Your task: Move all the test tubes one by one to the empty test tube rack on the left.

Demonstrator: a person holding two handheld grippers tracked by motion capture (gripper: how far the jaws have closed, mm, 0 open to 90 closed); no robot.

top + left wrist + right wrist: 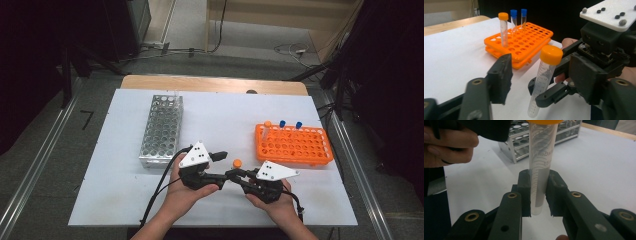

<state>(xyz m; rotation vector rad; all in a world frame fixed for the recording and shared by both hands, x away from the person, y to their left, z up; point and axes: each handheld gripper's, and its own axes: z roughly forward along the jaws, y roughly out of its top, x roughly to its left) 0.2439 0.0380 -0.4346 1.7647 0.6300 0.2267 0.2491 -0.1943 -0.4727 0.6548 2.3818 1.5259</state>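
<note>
Handover of orange-capped tube [543, 82] from right gripper [538, 195] to left gripper [222, 165], near middle of white table [225, 110].

Right gripper clamped on the tube's lower half, tube upright, cap up. Left gripper jaws part open, one on each side of the tube, pads not yet pressing it. To do this step well, I'd close the left jaws on the bare wall just under the cap, above the right grip, squarely; right lets go only once the left holds firm, tube kept vertical. Count: two grippers; four tubes total, one held, three standing in far row of orange rack [295, 145] at right (one orange cap, two blue); one metal rack [161, 131] at left, looks empty.
</note>
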